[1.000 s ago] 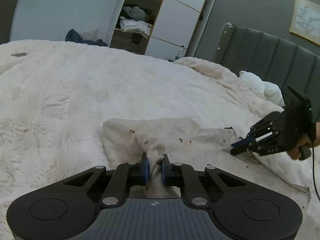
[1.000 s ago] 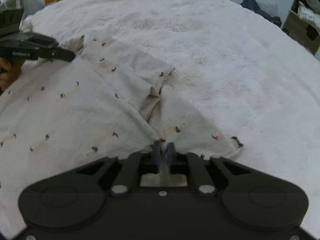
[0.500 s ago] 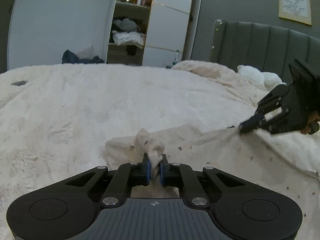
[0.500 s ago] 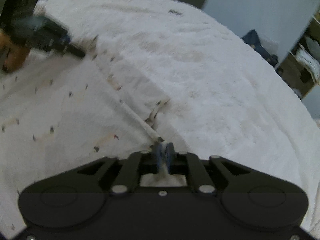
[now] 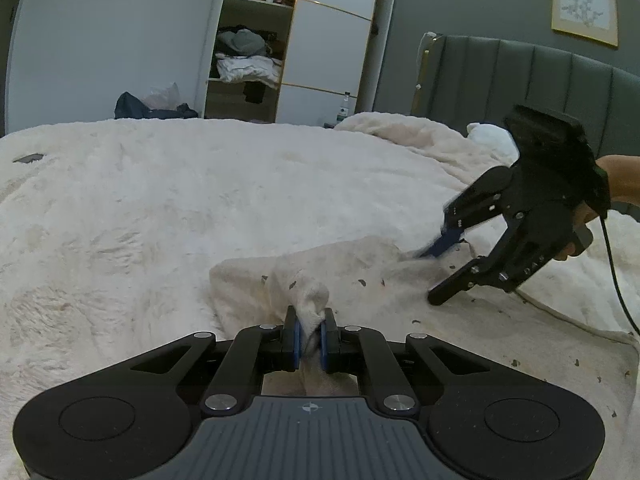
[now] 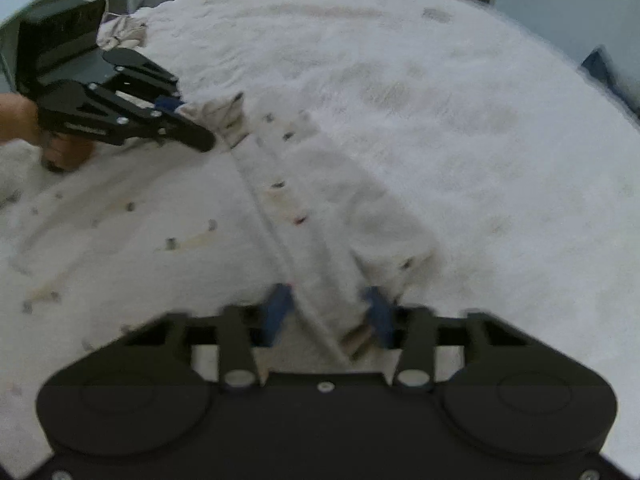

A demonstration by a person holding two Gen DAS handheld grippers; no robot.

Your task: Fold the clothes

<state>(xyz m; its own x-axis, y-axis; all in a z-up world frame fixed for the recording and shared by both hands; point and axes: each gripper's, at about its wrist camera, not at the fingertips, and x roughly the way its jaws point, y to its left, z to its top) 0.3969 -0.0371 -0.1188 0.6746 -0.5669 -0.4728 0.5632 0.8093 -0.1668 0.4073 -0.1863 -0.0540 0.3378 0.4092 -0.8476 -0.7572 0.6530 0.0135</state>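
On the fluffy white bed cover (image 5: pixel 168 200), one cream speckled garment (image 5: pixel 460 320) is spread. Two grippers are seen. A bunched fold is pinched tightly by the left gripper (image 5: pixel 308 338). The right gripper (image 6: pixel 326 312) is blurred; its jaws are closing, spaced apart astride a seam, with no pad seen pressing. A wardrobe (image 5: pixel 296 36) is shown only by the left wrist view.

Both grippers, the left gripper (image 5: pixel 309 338) and the right gripper (image 5: pixel 434 274), are built of black linkage arms with silver screws and blue pads; a black cable (image 5: pixel 618 276), apparently, trails at right.
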